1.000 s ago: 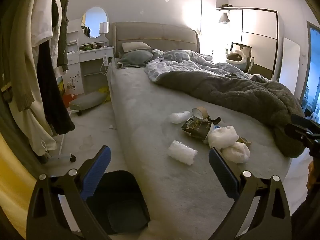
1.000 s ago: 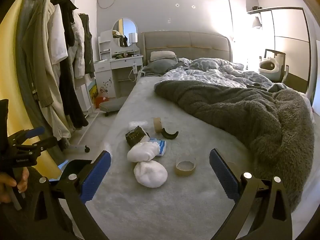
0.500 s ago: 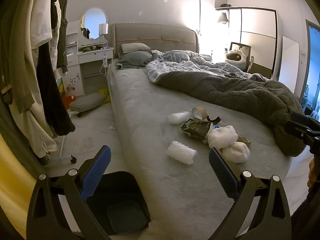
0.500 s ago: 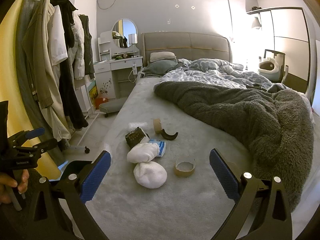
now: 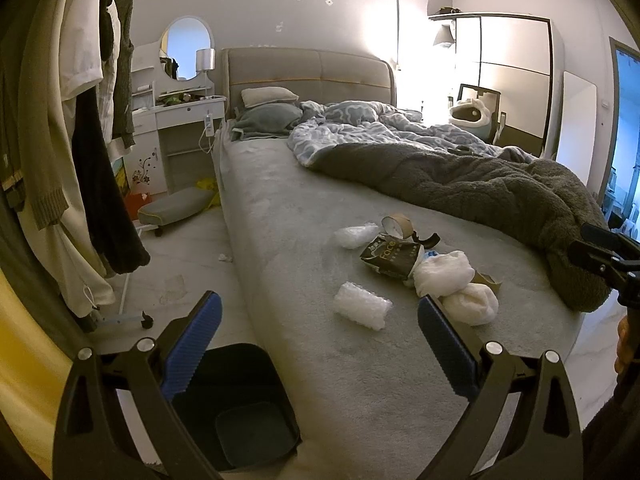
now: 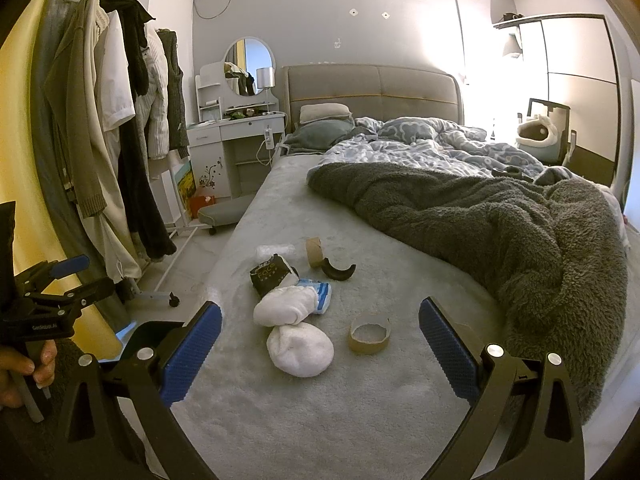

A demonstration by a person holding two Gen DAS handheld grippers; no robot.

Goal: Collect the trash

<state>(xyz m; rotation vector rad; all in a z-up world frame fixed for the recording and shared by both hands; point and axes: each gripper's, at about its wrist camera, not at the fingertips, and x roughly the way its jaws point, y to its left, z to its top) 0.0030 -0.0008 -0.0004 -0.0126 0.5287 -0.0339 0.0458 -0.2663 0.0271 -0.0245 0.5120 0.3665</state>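
My left gripper (image 5: 318, 330) hangs wide open w/ nothing between the blue pads; right gripper (image 6: 320, 334) same, spread wide, empty. Landmark = the black bin (image 5: 236, 404) on the floor, hard against the bed's (image 5: 280, 208) near corner, directly under my left tool.

Vs. a sec ago almost nothing has changed: both views sit a touch closer to the pile, no item shifted, bin has nothing visible in it. So I judge collecting hasn't begun; this is the approach.

Nearest the bin, up on the mattress: a bubble-wrap roll (image 5: 363, 306), lying alone, apart from the rest. Easy first grab for the left, I think, light and squashy.

Next out from the bin: two white cloth-like wads (image 6: 298, 324) touching each other, and just beside them on the side away from the bin a cardboard tape ring (image 6: 370, 334) lying flat, sitting between my right pads in view.

Farther: dark "Face" packet (image 6: 271, 274) touching the upper wad, a blue-and-white wrapper (image 6: 320, 294) tucked beside it, a black curved scrap (image 6: 339, 272), a second tape core (image 6: 315, 251) on edge, another bubble-wrap bit (image 5: 355, 235).

Farthest from the bin: grey fleece blanket (image 6: 500, 224). Not trash, leave it.
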